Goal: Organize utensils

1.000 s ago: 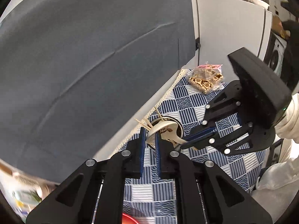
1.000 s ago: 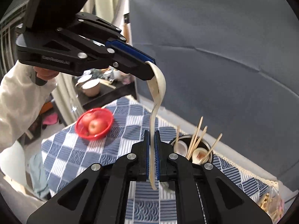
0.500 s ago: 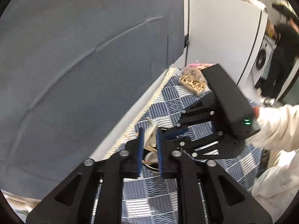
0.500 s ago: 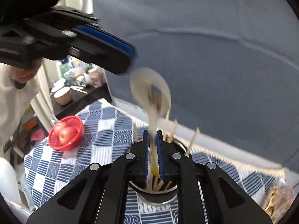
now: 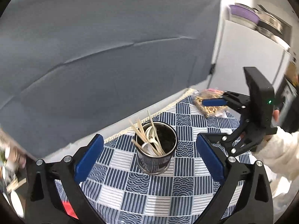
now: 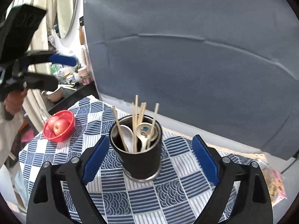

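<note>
Both tongs are opening, nothing between them. The utensil cup stands upright just ahead of the right tongs, spoons inside; the left tongs face it likewise.

A red bowl holds 2 apples on the checked tablecloth.

Glossy metal holder, wooden chopsticks, patterned cloth
</note>
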`<action>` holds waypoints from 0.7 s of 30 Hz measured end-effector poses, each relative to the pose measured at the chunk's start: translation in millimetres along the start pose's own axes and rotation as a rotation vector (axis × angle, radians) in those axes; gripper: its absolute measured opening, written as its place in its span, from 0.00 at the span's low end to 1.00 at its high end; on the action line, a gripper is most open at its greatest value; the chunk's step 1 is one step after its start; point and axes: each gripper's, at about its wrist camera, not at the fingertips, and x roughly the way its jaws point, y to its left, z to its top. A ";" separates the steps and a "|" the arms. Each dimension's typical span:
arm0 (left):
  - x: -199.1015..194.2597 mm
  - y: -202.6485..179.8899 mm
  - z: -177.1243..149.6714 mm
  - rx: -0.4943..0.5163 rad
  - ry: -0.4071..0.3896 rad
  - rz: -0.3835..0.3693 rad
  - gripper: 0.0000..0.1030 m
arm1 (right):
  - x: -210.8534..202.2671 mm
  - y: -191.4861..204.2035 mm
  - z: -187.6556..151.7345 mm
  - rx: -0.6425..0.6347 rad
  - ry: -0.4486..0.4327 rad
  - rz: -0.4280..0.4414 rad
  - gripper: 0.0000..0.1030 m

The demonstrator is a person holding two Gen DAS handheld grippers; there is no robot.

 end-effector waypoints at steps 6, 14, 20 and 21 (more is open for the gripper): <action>-24.2 -38.4 -27.9 -0.067 -0.050 0.118 0.94 | -46.3 -0.8 -11.7 -0.027 -0.035 -0.002 0.86; -29.8 -100.0 -70.4 -0.138 -0.044 0.231 0.94 | -89.9 0.8 -41.9 -0.034 -0.006 0.026 0.87; -28.6 -141.1 -96.8 -0.158 -0.014 0.258 0.94 | -115.9 -3.1 -66.4 -0.027 0.021 0.031 0.89; -29.4 -147.9 -99.8 -0.162 -0.011 0.272 0.94 | -121.1 -3.5 -71.5 -0.026 0.026 0.034 0.89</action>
